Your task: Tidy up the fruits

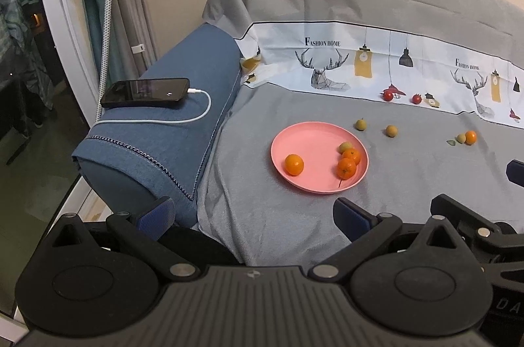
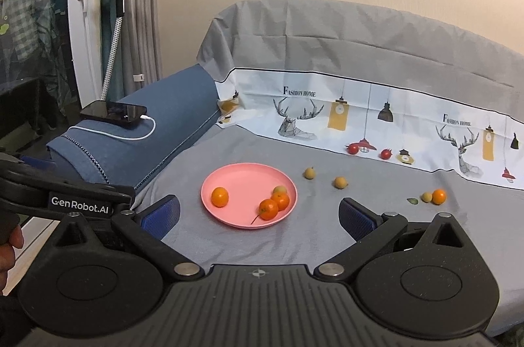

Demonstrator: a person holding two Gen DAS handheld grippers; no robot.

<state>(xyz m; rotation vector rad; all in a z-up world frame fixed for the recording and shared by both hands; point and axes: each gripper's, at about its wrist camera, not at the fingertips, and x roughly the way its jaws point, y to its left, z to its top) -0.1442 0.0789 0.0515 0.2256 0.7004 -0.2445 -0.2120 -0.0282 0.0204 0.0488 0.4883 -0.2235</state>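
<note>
Left wrist view: left tool point(image 1: 252, 212) released, empty, above grey bed sheet point(image 1: 262, 216); round pink plastic plate point(image 1: 314, 150) mid-bed holds three oranges and one pale fruit.
Right wrist view: right tool point(image 2: 258, 212) released; one small orange point(image 2: 439, 196) lies toward the sheet's right edge.

Grey-sheeted bed point(image 2: 294, 245): pink plate point(image 2: 242, 183), loose fruits point(image 2: 340, 182).

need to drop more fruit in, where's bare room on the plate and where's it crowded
The pink plate is bare in its middle and far side, between the lone orange at its left and the cluster on its right. Crowded: two oranges and a pale fruit bunch near the right rim.
</note>
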